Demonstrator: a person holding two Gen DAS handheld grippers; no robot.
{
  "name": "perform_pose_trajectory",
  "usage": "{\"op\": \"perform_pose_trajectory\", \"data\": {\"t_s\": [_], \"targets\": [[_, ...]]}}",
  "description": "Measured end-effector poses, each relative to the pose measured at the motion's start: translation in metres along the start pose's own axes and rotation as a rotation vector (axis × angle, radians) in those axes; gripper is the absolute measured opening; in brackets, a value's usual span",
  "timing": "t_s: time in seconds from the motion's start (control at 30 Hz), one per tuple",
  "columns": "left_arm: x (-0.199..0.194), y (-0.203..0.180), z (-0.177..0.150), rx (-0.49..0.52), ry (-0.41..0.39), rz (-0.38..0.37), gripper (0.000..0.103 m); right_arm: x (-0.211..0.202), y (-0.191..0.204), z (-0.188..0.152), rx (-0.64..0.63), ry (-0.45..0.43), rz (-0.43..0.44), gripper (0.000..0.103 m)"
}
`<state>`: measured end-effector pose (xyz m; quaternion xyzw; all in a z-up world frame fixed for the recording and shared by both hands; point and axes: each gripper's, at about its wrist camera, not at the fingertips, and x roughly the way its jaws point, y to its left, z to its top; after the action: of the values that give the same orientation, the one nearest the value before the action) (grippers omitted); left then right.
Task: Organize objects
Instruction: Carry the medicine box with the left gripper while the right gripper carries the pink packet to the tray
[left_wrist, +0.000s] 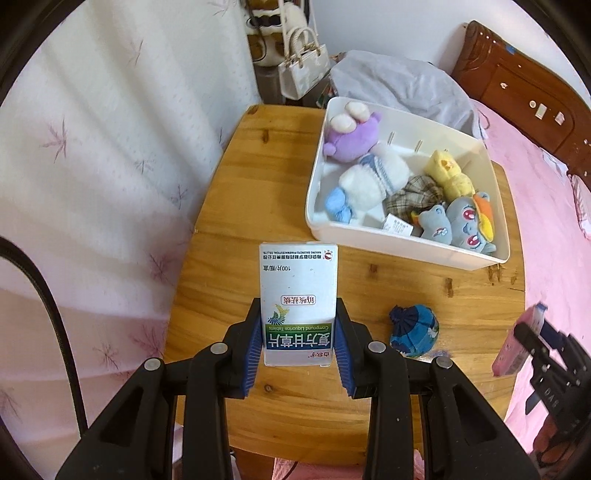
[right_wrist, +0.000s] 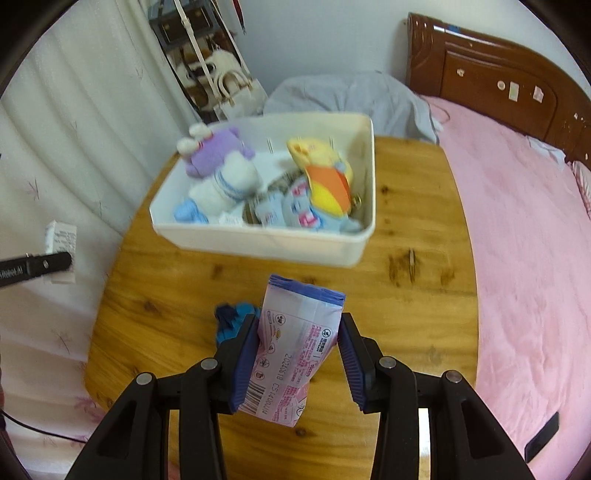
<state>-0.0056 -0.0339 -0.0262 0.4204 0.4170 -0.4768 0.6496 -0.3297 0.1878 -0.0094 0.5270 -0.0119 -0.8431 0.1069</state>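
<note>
My left gripper is shut on a white medicine box with green and blue print, held above the wooden table. My right gripper is shut on a pink packet, also above the table; it also shows at the right edge of the left wrist view. The medicine box also shows in the right wrist view at the far left. A white bin holds several plush toys. A blue fabric ball lies on the table near both grippers.
A bed with a pink cover runs along the table's right side, with a brown headboard. A grey bundle lies behind the bin. White curtain hangs on the left. Handbags hang at the back.
</note>
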Motion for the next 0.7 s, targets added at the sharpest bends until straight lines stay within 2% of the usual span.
{"op": "perform_pose_trajectory", "data": {"t_s": [0.37,0.7], "targets": [[-0.003,-0.013,0.042,0.102,-0.037,-0.020,0.038,0.002,0.018,0.054,0.036,-0.091,0.023,0.043],[0.013,-0.032,0.078,0.192,-0.053,-0.070,0.038,0.019,0.025,0.081,0.087,-0.196,0.059,0.043]]}}
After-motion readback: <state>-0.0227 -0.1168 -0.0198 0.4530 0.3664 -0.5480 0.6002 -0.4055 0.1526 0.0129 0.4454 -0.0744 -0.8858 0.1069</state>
